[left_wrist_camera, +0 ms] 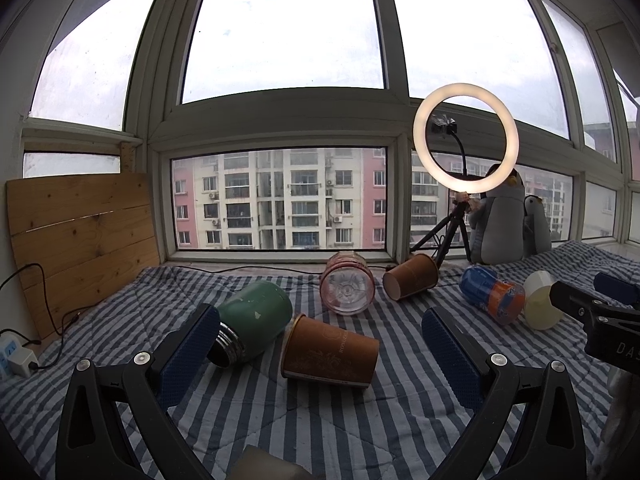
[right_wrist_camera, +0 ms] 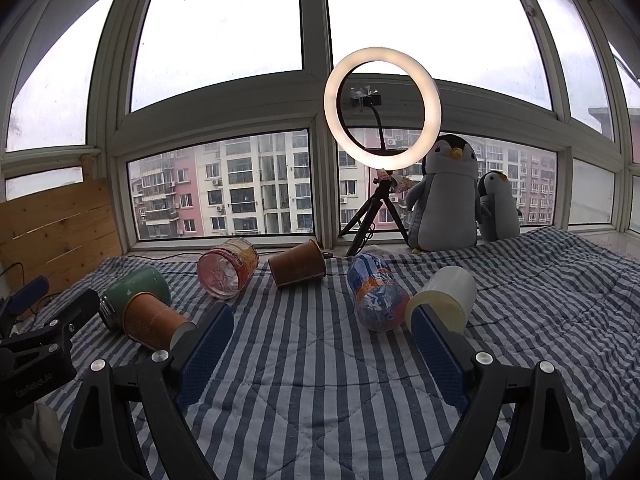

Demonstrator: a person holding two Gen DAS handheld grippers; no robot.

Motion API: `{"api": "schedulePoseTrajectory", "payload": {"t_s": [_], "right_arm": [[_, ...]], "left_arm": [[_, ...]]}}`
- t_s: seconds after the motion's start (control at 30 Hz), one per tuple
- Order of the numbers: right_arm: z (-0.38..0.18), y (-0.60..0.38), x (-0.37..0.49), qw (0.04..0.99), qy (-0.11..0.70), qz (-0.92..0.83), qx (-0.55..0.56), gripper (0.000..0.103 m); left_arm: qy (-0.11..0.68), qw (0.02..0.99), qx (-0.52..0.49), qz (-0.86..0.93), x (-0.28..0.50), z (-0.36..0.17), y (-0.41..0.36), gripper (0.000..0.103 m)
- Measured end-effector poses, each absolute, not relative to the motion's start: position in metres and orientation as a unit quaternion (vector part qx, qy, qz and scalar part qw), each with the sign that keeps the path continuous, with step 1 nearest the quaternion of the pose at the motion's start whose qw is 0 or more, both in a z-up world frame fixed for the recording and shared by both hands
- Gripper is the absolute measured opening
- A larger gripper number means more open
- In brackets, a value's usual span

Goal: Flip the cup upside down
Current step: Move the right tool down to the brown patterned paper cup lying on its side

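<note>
Several cups lie on their sides on the striped blanket [left_wrist_camera: 320,420]. A brown paper cup [left_wrist_camera: 330,354] lies just ahead of my open left gripper [left_wrist_camera: 320,336], between its fingers' line; it also shows in the right wrist view [right_wrist_camera: 154,322]. A green mug [left_wrist_camera: 254,322] lies next to it, touching the left fingertip's side. A pink clear cup [left_wrist_camera: 347,288], a second brown cup [left_wrist_camera: 412,282], a blue-orange cup [left_wrist_camera: 492,294] and a white cup [left_wrist_camera: 540,300] lie farther back. My right gripper [right_wrist_camera: 320,328] is open and empty, its right finger near the white cup [right_wrist_camera: 444,298].
A lit ring light on a tripod [right_wrist_camera: 382,112] and two plush penguins [right_wrist_camera: 448,200] stand at the window sill. A wooden board [left_wrist_camera: 80,240] leans at the left, with a power strip [left_wrist_camera: 14,356] and cable below it.
</note>
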State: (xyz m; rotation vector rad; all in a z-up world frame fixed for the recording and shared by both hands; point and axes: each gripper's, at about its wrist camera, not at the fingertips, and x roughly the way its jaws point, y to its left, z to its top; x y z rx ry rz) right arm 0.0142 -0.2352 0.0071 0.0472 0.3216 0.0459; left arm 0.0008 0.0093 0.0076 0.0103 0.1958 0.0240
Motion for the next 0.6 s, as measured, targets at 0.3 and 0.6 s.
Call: {"api": "schedulePoseTrajectory", "payload": {"t_s": [0.3, 0.6], "right_arm": [[0.034, -0.225, 0.128, 0.943, 0.31, 0.102, 0.074, 0.088], [0.016, -0.19, 0.233, 0.91, 0.392, 0.108, 0.079, 0.046]], "left_arm": [[0.063, 0.997, -0.009, 0.052, -0.004, 0.021, 0.031, 0.102], [0.071, 0.994, -0.035, 0.068, 0.002, 0.023, 0.051, 0.102]]}}
